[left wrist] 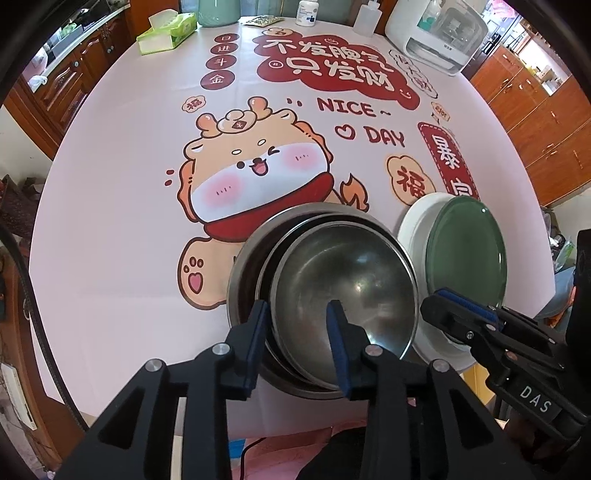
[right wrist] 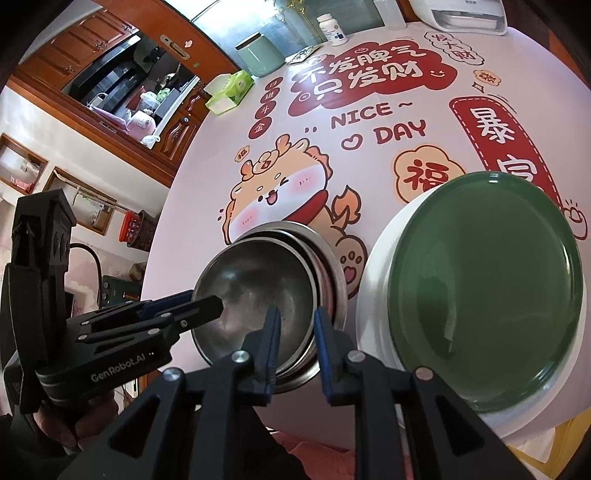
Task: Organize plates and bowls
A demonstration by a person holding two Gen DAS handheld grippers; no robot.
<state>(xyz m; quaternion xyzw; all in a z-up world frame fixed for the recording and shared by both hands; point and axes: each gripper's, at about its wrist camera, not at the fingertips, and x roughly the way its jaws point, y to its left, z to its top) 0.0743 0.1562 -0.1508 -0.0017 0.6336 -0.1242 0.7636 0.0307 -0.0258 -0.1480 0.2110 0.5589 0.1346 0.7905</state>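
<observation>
Nested steel bowls (left wrist: pixel 343 280) (right wrist: pixel 255 288) sit near the table's front edge. To their right a green plate (left wrist: pixel 465 243) (right wrist: pixel 487 295) lies on a white plate (left wrist: pixel 413 229) (right wrist: pixel 373 295). My left gripper (left wrist: pixel 298 306) straddles the top bowl's left rim, one finger inside and one outside; it is open, and a gap shows at each pad. My right gripper (right wrist: pixel 297 312) straddles the same bowl's right rim, slightly open, pads clear of the metal. Each gripper shows in the other's view: the right gripper (left wrist: pixel 458 306) and the left gripper (right wrist: pixel 199 302).
A cartoon-printed tablecloth (left wrist: pixel 147 221) covers the round table. At the far edge stand a green tissue box (left wrist: pixel 166 31), a pale green canister (left wrist: pixel 218 11), a white bottle (left wrist: pixel 306 13) and a white appliance (left wrist: pixel 436 33). Wooden cabinets (left wrist: pixel 535 122) flank the table.
</observation>
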